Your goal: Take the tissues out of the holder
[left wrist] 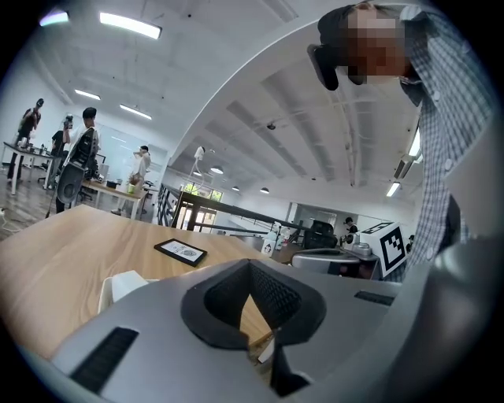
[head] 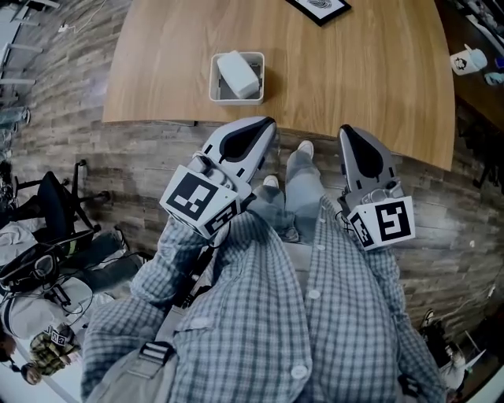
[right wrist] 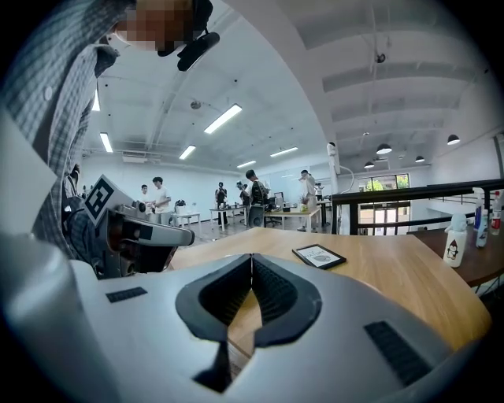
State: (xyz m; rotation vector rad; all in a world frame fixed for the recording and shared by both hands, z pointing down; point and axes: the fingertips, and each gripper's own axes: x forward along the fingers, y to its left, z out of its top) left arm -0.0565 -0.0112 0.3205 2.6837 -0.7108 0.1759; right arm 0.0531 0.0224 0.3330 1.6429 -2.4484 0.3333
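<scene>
A white square holder point(head: 213, 79) stands near the front edge of the wooden table point(head: 354, 71), with a white tissue pack point(head: 239, 73) lying in it. Both grippers hang in front of the table edge, above the floor and the person's legs. My left gripper point(head: 270, 123) points toward the holder from just below and to its right; its jaws are shut with nothing between them. My right gripper point(head: 345, 131) is further right, also shut and empty. In the left gripper view the holder point(left wrist: 120, 287) peeks over the left gripper point(left wrist: 250, 264). The right gripper point(right wrist: 252, 258) faces bare table.
A black-framed card point(head: 319, 8) lies at the table's far side, also seen as the framed card point(right wrist: 319, 256). A white bottle point(head: 469, 61) stands on a darker table to the right. An office chair point(head: 55, 206) and bags sit on the floor at left. People stand far off.
</scene>
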